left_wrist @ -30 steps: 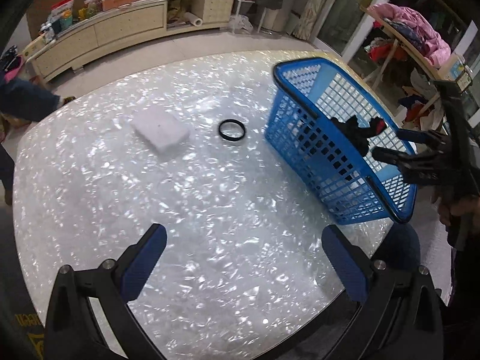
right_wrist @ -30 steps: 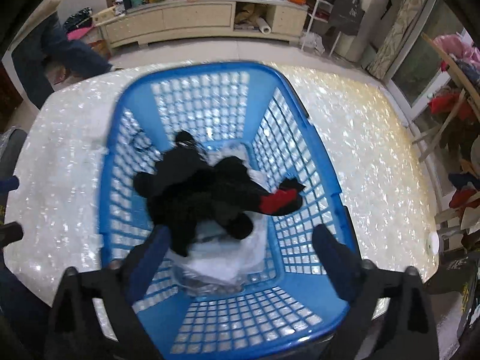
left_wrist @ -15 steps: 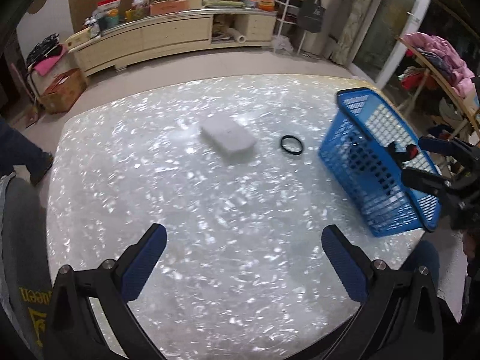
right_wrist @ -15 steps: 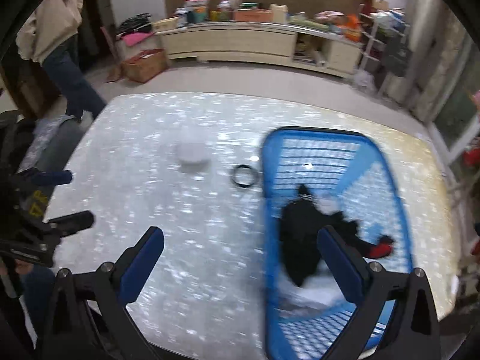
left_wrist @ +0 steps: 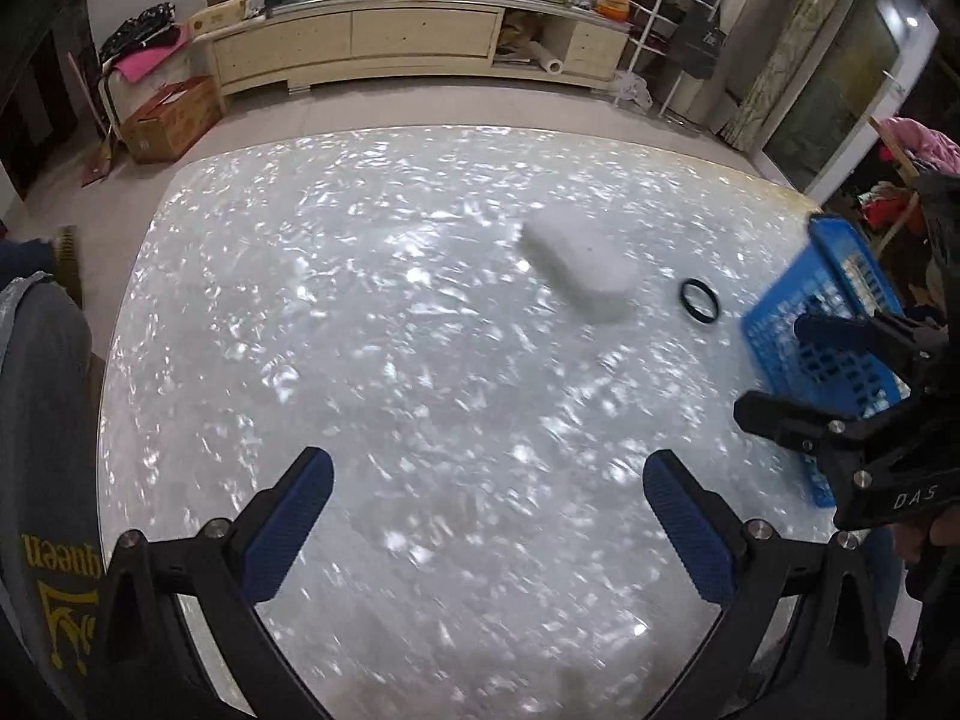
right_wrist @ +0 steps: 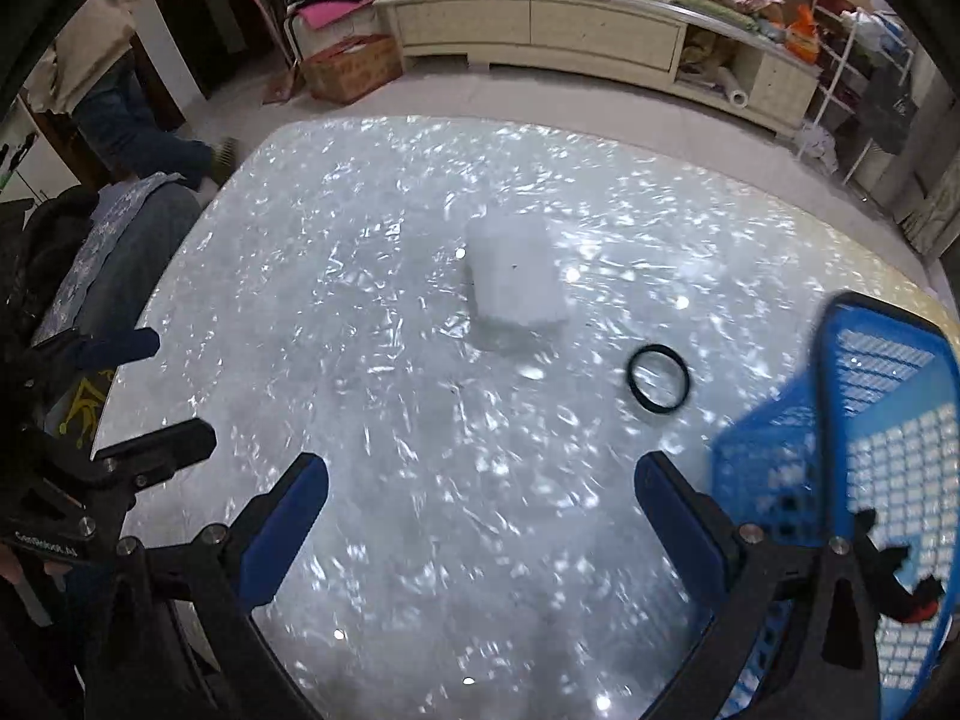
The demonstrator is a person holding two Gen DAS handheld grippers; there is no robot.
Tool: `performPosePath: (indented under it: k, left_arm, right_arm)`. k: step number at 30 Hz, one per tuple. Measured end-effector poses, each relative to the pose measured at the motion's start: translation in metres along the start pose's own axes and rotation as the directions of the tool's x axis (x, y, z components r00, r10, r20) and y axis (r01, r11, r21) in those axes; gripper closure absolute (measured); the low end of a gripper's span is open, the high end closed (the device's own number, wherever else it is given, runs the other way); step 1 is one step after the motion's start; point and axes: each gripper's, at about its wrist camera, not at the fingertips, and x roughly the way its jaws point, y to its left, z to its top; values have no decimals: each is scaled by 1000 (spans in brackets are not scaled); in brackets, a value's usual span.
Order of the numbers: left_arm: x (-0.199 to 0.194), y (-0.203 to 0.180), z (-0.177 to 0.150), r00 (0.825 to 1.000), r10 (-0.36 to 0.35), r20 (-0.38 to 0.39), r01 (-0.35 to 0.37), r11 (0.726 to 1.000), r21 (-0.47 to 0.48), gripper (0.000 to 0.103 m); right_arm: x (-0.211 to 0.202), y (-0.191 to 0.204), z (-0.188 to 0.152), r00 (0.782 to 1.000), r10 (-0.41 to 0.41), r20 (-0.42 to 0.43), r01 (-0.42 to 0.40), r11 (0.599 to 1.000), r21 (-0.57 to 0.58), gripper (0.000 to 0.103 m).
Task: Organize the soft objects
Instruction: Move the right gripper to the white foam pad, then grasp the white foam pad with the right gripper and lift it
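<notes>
A white soft block [left_wrist: 579, 267] lies on the glittery white table [left_wrist: 360, 360], also in the right wrist view [right_wrist: 516, 279]. A black ring [left_wrist: 699, 302] lies to its right [right_wrist: 658, 387]. A blue basket [right_wrist: 888, 450] stands at the table's right edge [left_wrist: 822, 324], with a black and red soft toy [right_wrist: 900, 576] partly visible inside. My left gripper [left_wrist: 489, 525] is open and empty above the near table. My right gripper [right_wrist: 480, 531] is open and empty, left of the basket; it also shows in the left wrist view [left_wrist: 840, 372].
A long cream sideboard [left_wrist: 390, 42] with clutter stands across the floor. A cardboard box [left_wrist: 171, 120] sits at its left. A person in jeans [right_wrist: 138, 126] stands at the far left. A clothes rack [left_wrist: 918, 150] is at the right.
Both grippers have swung left, away from the basket. The right gripper was over the basket and the toy; it now faces the table with the white block and ring ahead.
</notes>
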Motion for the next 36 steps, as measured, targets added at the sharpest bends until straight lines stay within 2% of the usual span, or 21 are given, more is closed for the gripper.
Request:
performPosePath:
  k: [3, 6, 9, 13, 18, 21, 24, 26, 29, 31, 33, 34, 36]
  left_arm:
    - [13, 15, 8, 1000, 3, -1, -3, 1000, -17, 0]
    - [30, 28, 20, 999, 11, -40, -12, 999, -44, 0]
    - [46, 34, 28, 997, 43, -68, -45, 998, -38, 0]
    - [63, 35, 40, 996, 34, -79, -35, 999, -9, 0]
    - [78, 38, 51, 997, 35, -66, -36, 999, -10, 0]
    - [81, 43, 53, 999, -20, -42, 18, 998, -53, 0]
    - [84, 46, 52, 999, -2, -40, 1, 999, -40, 0]
    - [89, 47, 51, 997, 19, -69, -20, 1000, -15, 0]
    - [96, 54, 48, 995, 34, -94, -37, 999, -25, 0]
    - [100, 58, 48, 992, 30, -122, -35, 998, -44, 0]
    - [99, 60, 46, 992, 34, -124, -39, 998, -43, 0]
    - [97, 61, 45, 992, 36, -123, -41, 998, -39, 0]
    - [95, 60, 45, 992, 18, -126, -22, 999, -36, 0]
  right_arm:
    - [11, 1, 12, 1000, -19, -15, 19, 1000, -11, 1]
    - [25, -2, 26, 999, -35, -31, 34, 999, -6, 1]
    - [36, -9, 37, 999, -21, -49, 23, 999, 23, 1]
    - [50, -16, 54, 997, -42, -63, 44, 999, 32, 1]
    - [69, -20, 73, 996, -55, -70, 56, 998, 12, 1]
    - [79, -16, 80, 994, -85, -68, 83, 996, -31, 1]
    - [89, -14, 83, 992, -105, -73, 100, 993, -60, 1]
    - [94, -15, 85, 992, -103, -73, 98, 993, -64, 8]
    - [101, -15, 86, 993, -91, -81, 87, 995, -52, 13]
    - [105, -17, 85, 992, -82, -97, 78, 996, -43, 32]
    - [103, -19, 82, 994, -66, -87, 64, 998, -28, 38]
    - [102, -18, 81, 995, -64, -80, 62, 998, -31, 49]
    - [99, -14, 79, 995, -60, -84, 57, 998, -38, 53]
